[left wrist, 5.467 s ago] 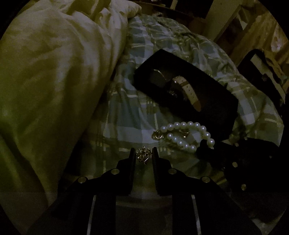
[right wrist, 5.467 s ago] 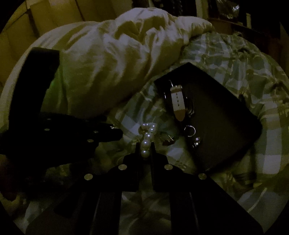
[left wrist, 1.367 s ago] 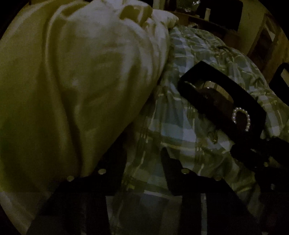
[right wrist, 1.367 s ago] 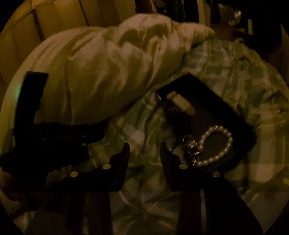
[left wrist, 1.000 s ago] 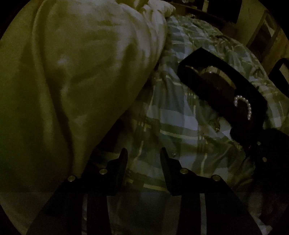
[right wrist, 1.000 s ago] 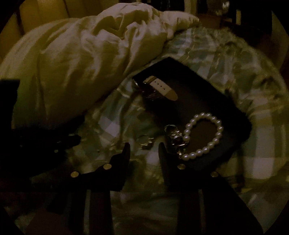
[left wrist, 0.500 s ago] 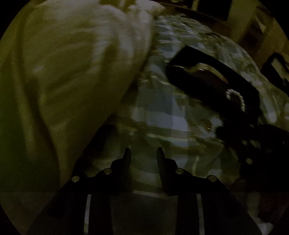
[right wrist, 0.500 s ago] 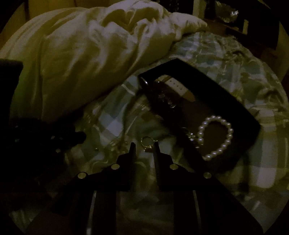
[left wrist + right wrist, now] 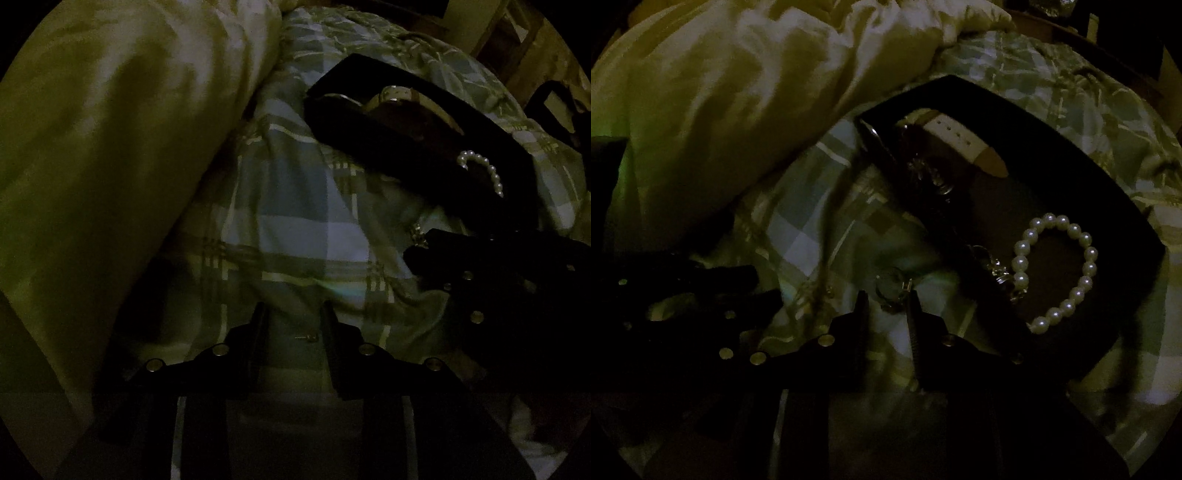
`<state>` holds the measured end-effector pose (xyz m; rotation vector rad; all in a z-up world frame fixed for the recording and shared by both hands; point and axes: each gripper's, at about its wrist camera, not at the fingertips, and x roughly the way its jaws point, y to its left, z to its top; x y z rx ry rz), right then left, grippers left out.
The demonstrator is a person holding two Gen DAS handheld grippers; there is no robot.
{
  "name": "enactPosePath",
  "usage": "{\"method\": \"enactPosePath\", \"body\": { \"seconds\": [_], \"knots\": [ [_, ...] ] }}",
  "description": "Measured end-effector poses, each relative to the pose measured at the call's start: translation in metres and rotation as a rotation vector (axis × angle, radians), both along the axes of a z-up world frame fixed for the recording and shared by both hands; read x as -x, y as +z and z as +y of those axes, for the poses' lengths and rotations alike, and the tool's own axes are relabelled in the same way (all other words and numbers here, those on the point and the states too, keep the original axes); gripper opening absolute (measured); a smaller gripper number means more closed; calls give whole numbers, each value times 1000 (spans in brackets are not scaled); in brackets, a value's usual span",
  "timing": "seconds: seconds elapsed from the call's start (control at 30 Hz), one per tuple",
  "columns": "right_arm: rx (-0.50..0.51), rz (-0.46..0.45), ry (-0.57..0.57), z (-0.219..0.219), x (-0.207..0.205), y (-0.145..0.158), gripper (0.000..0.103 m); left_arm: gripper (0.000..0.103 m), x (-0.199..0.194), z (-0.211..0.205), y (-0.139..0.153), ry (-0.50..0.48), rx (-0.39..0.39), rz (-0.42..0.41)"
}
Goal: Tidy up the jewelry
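1. Plaid bedding [image 9: 295, 229] fills the left wrist view; left gripper [image 9: 291, 314] spread, its jaws just widened, a small stud [image 9: 307, 337] lying between them, untouched. Black tray [image 9: 424, 140] far right.
2. Right wrist view: right gripper [image 9: 884, 299] slightly spread, just widened, around a ring-shaped earring [image 9: 892, 286] beside the tray [image 9: 1108, 221] holding the pearl bracelet [image 9: 1056, 273] and watch [image 9: 960, 147].

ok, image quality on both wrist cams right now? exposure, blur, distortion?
Left wrist: badly underexposed, green-yellow cast on the duvet, the tray nearly black, only the pearls stand out; soft, strong fisheye vignette. Right wrist: also dim, but the pearls and watch strap read clearly; the small ring ahead of the right tool is faint and slightly smeared.
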<state>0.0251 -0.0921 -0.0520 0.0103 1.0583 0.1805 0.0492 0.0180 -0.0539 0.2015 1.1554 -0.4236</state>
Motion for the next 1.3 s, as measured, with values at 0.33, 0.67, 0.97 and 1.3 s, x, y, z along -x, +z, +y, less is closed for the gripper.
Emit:
{"method": "enactPosePath", "body": {
  "seconds": [0.33,0.67,0.97,1.3],
  "knots": [
    [34,16,17,5,-4,-6,22,33,-8,1,-6,19,36,27],
    [-4,6,16,2,1,-4,17,11,-5,-4,-2,0,27,19],
    [-47,-15,27,1,15,8,17,11,5,16,24,14,62,-18],
    [-94,-73,6,-12,21,28,17,11,-1,36,55,85,170,-44]
  ]
}}
